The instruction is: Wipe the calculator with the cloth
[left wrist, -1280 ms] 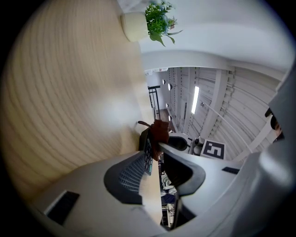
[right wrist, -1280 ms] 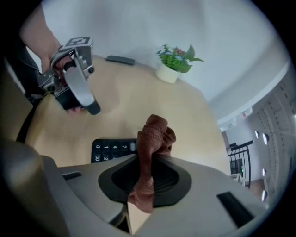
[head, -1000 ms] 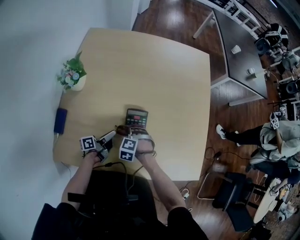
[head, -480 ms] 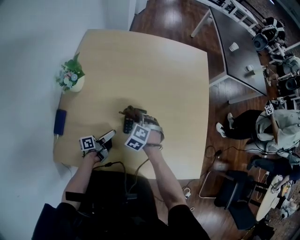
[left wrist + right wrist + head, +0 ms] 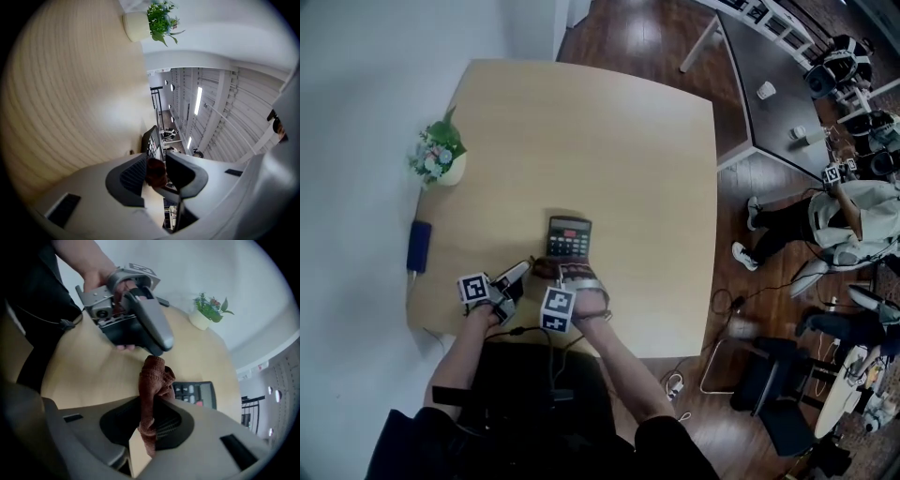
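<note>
The person's two forearms reach over the near edge of the pale wooden table (image 5: 609,141), one gripper in each hand. The right gripper (image 5: 149,425) points steeply down and its jaws are closed on the brown cloth (image 5: 154,378) — the fabric is pinched in a bunched fold between the pads, with a crumpled end poking out past the tips. The left gripper (image 5: 157,172) lies close to level just beside it, aimed at the cloth. Its jaws stand partly apart, and the cloth shows in the gap at their tips; whether it touches either pad I cannot tell.

Just beyond the cloth lies the calculator (image 5: 569,236), flat on the table with its keys up and its display at the far end. The cloth sits at its near left corner. Left of it, at the table's edge, lies a dark blue flat thing (image 5: 420,242), and further along that edge stands a small potted plant (image 5: 441,157). Past the table's far right corner — over dark wood floor — is a dark table (image 5: 769,56) with white cups on it.
</note>
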